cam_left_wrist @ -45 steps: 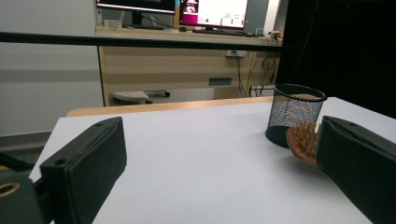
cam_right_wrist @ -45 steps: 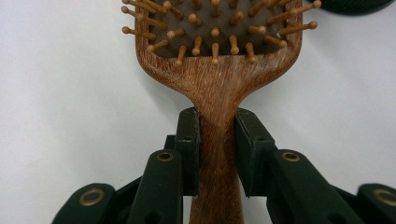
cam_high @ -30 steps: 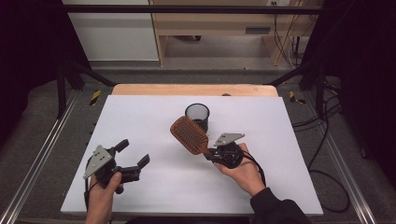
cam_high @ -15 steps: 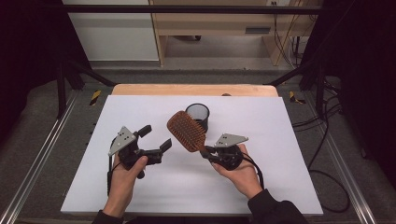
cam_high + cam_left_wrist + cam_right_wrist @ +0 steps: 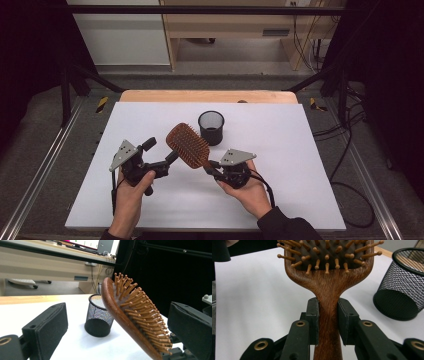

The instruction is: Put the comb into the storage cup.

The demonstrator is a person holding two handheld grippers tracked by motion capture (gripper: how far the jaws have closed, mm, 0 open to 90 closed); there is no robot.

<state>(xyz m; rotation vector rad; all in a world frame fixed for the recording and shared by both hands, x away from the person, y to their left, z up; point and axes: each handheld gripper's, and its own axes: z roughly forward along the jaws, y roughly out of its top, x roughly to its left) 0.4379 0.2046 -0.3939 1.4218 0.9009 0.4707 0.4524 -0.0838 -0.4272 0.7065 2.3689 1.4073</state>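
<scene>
R claw (image 5: 328, 323) was clamped on the brush (image 5: 187, 145) handle, brush up off the counter (image 5: 280, 200). L claw (image 5: 162, 154) was wide apart w/ brush head between. Black mesh cup (image 5: 211, 127) stood near.

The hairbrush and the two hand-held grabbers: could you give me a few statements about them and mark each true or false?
1. The right gripper is clamped on the handle of the hairbrush. True.
2. The hairbrush lies flat on the table. False: it is held up in the air, its head tilted.
3. The left gripper is open, its jaws on either side of the brush head. True.
4. The mesh cup lies on its side. False: it stands upright.
5. The bristles are wooden pins. True, so far as the gripper views show.
6. The brush is inside the cup. False: it is held beside it.
</scene>
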